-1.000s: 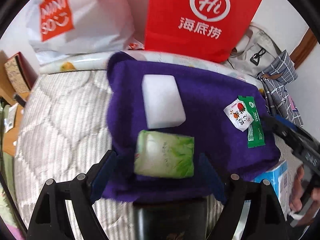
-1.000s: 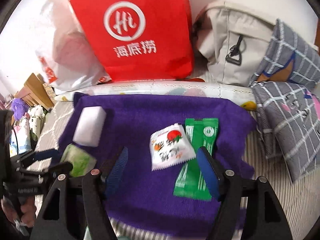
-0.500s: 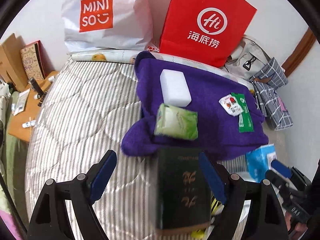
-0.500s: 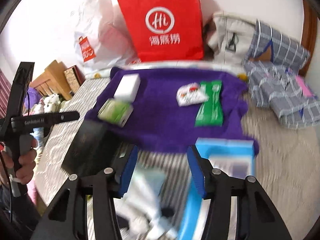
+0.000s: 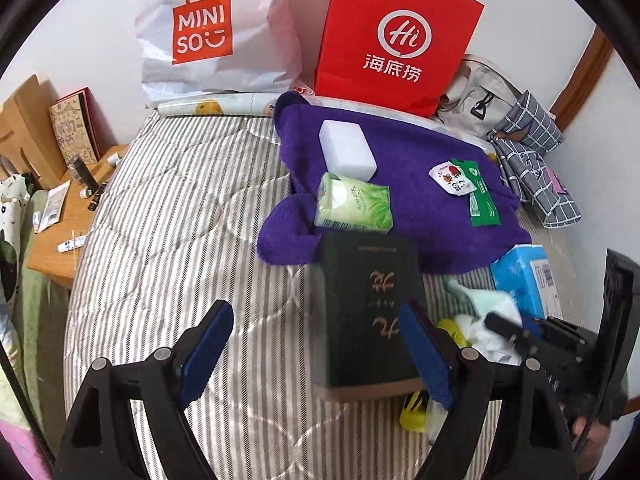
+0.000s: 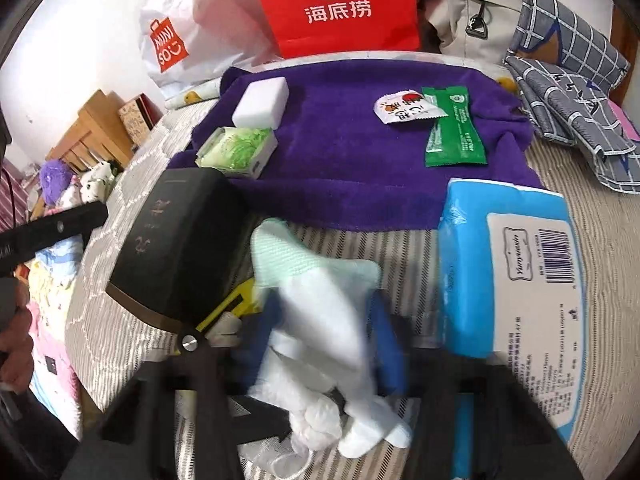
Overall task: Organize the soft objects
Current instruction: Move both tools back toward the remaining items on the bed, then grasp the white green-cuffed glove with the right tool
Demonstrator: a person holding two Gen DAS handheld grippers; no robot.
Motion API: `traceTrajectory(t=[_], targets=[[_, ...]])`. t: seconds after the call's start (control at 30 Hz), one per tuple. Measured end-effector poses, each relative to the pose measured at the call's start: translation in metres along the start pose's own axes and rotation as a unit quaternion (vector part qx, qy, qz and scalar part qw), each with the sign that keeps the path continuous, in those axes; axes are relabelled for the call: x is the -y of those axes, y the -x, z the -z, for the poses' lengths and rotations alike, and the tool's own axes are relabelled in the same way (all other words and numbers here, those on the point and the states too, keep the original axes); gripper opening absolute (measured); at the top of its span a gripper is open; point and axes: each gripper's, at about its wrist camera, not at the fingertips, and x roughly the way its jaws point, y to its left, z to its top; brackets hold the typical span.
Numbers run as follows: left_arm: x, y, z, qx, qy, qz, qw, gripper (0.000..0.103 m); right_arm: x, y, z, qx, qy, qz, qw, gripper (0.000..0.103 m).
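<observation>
the right gripper [image 6: 320, 332] has just been closing its blue pads on a soft white and mint-green cloth [image 6: 320, 300], crumpled on the striped bed cover [image 5: 168, 220] between a dark box [image 6: 180, 248] and a blue wipes pack [image 6: 508, 272]. the left gripper [image 5: 316, 344] is spread, empty. beyond lies a purple towel [image 6: 340, 152].

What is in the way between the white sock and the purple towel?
Nothing visible blocks it. The right tool has just been closing on the white sock. Bare striped mattress runs to the purple towel; the black box and blue wipes pack sit beside.
</observation>
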Motion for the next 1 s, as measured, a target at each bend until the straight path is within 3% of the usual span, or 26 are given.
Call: traceTrajectory(t=[0.57,0.83,1.0], targets=[[0.005,0.023,0.030,0.011,0.004,0.018,0.9998,0.084,-0.001,0.099,0.009,0.133,-0.024,-0.033,0.990,0.011],[0.021,0.020,0.049,0.004,-0.011,0.030,0.9995,0.084,0.008,0.121,0.044,0.141,-0.034,-0.051,0.988,0.011],[0.035,0.018,0.060,0.001,-0.027,0.047,0.9985,0.084,0.013,0.119,0.069,0.127,-0.026,-0.039,0.991,0.011]])
